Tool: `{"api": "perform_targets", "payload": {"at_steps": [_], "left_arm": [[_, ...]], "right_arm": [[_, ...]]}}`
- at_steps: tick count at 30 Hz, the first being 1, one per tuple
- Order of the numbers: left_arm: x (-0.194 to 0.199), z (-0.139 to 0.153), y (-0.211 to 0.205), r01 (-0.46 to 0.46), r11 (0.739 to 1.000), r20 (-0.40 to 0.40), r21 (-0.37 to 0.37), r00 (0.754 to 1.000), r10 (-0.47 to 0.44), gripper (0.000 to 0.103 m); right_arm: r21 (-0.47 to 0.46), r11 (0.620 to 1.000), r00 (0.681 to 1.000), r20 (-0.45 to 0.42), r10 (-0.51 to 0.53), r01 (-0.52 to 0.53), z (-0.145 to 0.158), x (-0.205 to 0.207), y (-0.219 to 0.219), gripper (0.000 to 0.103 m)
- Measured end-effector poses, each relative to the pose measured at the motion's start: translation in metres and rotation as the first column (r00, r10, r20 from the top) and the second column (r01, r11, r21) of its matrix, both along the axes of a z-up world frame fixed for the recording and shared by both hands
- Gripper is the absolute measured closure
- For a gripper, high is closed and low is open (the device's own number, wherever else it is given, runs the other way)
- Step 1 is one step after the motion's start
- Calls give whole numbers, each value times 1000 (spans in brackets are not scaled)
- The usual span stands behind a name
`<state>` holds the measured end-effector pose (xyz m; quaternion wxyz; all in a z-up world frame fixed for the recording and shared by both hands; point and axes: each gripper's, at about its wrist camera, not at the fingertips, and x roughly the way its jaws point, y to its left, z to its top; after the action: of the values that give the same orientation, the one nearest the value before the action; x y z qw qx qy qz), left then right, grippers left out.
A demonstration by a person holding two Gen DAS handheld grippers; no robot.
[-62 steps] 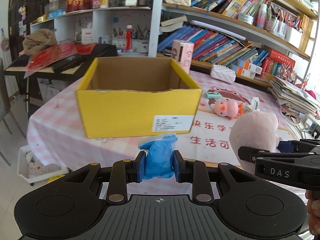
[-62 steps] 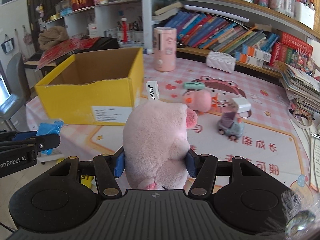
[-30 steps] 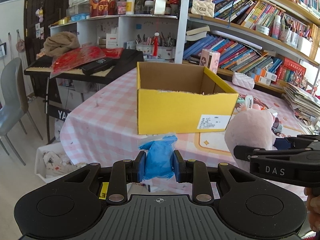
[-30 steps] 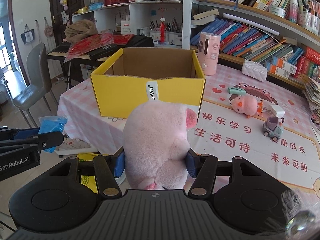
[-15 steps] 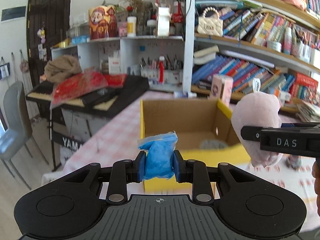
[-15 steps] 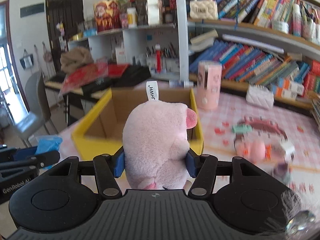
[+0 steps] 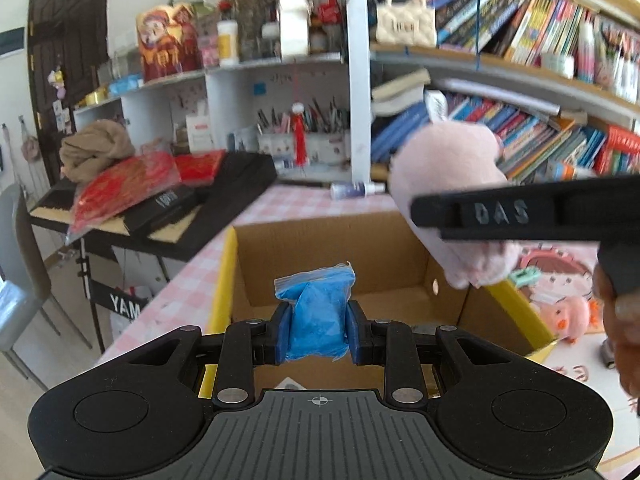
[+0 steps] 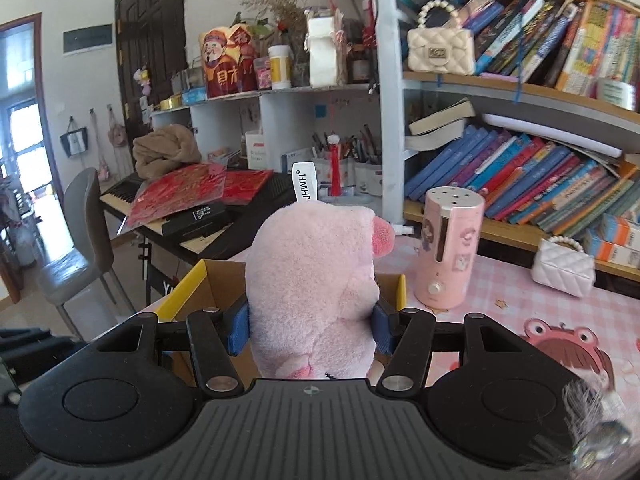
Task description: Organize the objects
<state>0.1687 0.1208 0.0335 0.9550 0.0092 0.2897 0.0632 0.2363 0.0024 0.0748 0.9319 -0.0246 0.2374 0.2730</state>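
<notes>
My left gripper [image 7: 318,336] is shut on a small blue bag [image 7: 318,316] and holds it above the near side of an open yellow cardboard box [image 7: 400,256]. My right gripper [image 8: 308,328] is shut on a pink plush pig [image 8: 314,280] with a white tag, held above the same box [image 8: 188,292]. In the left wrist view the plush pig [image 7: 448,168] hangs over the box's right side, clamped by the right gripper's black finger [image 7: 520,216]. The box's floor is mostly hidden.
The box stands on a pink checked table [image 7: 280,204]. A pink cylinder [image 8: 448,248], a white quilted purse [image 8: 564,268] and a small pink toy [image 7: 568,316] lie on the table. Bookshelves [image 8: 540,168] rise behind. A keyboard with red packets [image 8: 180,196] and a grey chair [image 8: 80,240] stand left.
Both grippers rose and moved forward from in front of the box to above its opening. Each kept its hold on its object.
</notes>
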Motion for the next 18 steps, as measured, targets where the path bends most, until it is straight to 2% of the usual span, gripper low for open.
{"api": "perform_targets", "payload": {"at_steps": [8, 18], "left_arm": [[39, -34, -1, -39, 999, -166, -8, 986, 37, 76], [52, -53, -1, -27, 999, -270, -46, 963, 13, 76]], "right_arm": [[-100, 987, 985, -130, 109, -123, -28, 48, 31, 48], [-209, 951, 948, -267, 170, -229, -65, 66, 62, 48]]}}
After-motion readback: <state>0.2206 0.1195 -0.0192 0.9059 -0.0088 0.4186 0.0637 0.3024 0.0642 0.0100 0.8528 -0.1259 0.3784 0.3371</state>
